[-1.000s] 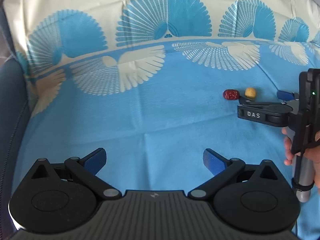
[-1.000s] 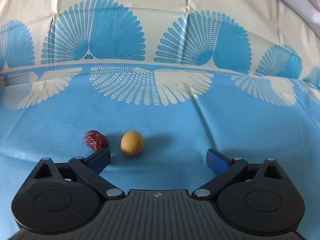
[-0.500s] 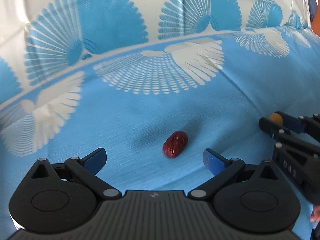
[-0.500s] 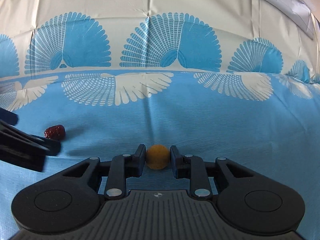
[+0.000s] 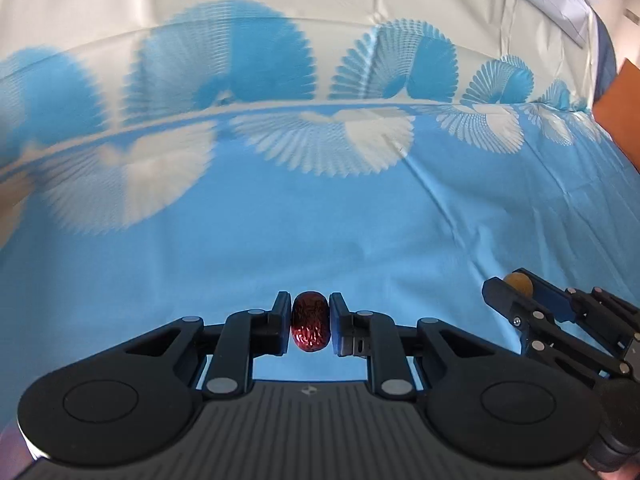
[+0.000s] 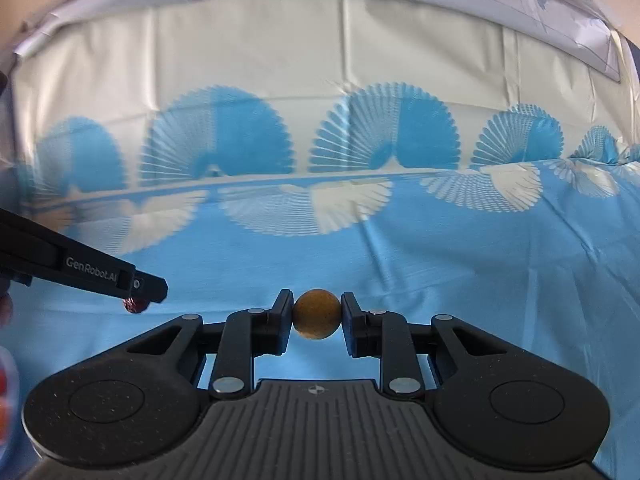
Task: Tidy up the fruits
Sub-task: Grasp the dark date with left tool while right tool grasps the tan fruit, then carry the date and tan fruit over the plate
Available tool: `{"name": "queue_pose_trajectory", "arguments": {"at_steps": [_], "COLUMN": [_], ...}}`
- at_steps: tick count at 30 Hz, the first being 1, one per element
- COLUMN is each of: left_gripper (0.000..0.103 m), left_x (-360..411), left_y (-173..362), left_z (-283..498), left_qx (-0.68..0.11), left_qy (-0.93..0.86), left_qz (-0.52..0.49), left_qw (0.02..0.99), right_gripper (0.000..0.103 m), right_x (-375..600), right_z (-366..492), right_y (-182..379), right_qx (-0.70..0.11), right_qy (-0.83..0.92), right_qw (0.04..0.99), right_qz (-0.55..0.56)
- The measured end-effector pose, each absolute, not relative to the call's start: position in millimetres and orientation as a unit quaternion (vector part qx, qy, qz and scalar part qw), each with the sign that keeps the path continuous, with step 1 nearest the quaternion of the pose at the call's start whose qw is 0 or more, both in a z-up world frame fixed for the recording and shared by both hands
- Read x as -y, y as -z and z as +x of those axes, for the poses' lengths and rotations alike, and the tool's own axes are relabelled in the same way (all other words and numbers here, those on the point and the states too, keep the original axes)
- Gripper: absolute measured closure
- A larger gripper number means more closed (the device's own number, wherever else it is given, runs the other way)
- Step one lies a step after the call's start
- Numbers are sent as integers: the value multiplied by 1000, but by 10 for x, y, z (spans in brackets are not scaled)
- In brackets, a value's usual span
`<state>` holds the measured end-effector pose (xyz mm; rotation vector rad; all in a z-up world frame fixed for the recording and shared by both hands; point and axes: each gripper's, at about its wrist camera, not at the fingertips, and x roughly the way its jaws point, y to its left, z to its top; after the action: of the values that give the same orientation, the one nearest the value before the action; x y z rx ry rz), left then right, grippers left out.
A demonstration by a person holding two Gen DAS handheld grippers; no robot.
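The left claw [image 5: 309, 327] is pinched on a dark red fruit [image 5: 310, 326], an oval thing with a glossy, deeply wrinkled skin that looks like a dried date; the two flat black pads press its left and right sides, and it stands with its long axis running away from the claw, its far end poking just past the fingertips. The right claw [image 6: 317, 319] is closed the same way on a yellow-brown fruit [image 6: 317, 313], a round ball with a matte, faintly speckled skin, held by its sides between the pads with most of its face showing. Each claw is narrowed to the width of its fruit, with the black linkage arms folded inward. Ahead of both claws spreads a smooth, creased cloth [image 5: 360, 220] over the tabletop, sky blue close by, with white fan-shaped feathered prints, then cream with blue fans farther off. In the left wrist view the right claw sits just to the right, its round fruit showing at the tip. In the right wrist view the left claw reaches in from the left, a sliver of the red fruit under its tip.
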<state>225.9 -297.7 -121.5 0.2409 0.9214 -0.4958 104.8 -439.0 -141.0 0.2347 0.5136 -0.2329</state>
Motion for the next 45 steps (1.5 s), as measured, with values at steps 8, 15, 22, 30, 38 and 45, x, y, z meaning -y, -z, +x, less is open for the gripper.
{"name": "queue_pose_trajectory", "arguments": {"at_steps": [8, 15, 22, 30, 38, 45], "left_gripper": [81, 81, 81, 81, 81, 81], "left_x": [1651, 632, 30, -221, -240, -238], "left_y": [502, 190, 127, 94, 66, 74], "left_z": [1015, 121, -485, -765, -796, -750], "left_qx": [-463, -467, -455, -440, -434, -434], "left_qy": [137, 77, 52, 54, 61, 60], "left_qz": [114, 72, 44, 16, 10, 8], "left_qw": [868, 878, 888, 896, 899, 899], "right_gripper": [76, 76, 76, 76, 76, 76], "right_x": [3339, 2465, 1852, 1553, 1447, 1440], "right_z": [89, -632, -1168, -1445, -1541, -1485], "right_y": [773, 381, 228, 50, -2, 29], "right_qx": [-285, -304, -297, -269, -265, -271], "right_qy": [-5, -98, -133, -141, -140, -143], "right_qw": [949, 943, 945, 952, 953, 950], "right_qz": [131, 99, 26, -33, -53, -57]}}
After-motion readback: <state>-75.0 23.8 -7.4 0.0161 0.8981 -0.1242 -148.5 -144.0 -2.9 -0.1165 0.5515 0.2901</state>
